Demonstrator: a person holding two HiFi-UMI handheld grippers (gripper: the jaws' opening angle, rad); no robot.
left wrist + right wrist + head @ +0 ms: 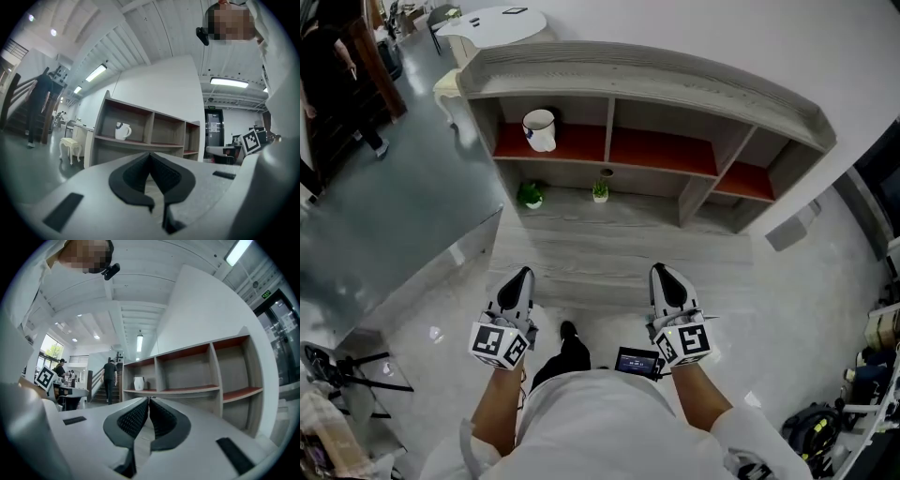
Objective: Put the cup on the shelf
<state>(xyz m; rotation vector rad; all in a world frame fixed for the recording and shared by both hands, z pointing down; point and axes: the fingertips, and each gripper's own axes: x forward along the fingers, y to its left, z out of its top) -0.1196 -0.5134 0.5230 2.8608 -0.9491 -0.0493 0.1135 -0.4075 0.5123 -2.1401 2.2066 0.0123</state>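
A white cup (540, 130) with a handle stands in the left compartment of the grey wooden shelf (647, 80), on its red board. The same cup (123, 131) shows far ahead in the left gripper view, and small in the right gripper view as the cup (138, 383). My left gripper (521, 278) is held low near my body, well short of the shelf, jaws closed together and empty. My right gripper (664, 275) hangs level with it, also shut with nothing between the jaws. The left gripper (150, 157) and right gripper (148, 401) both point toward the shelf.
Two small green plants (531, 194) (600, 191) sit on the lower grey board. The shelf's middle and right compartments (664, 145) hold nothing. A white stool (70, 143) stands left of the shelf. A person (110, 379) walks by stairs in the background.
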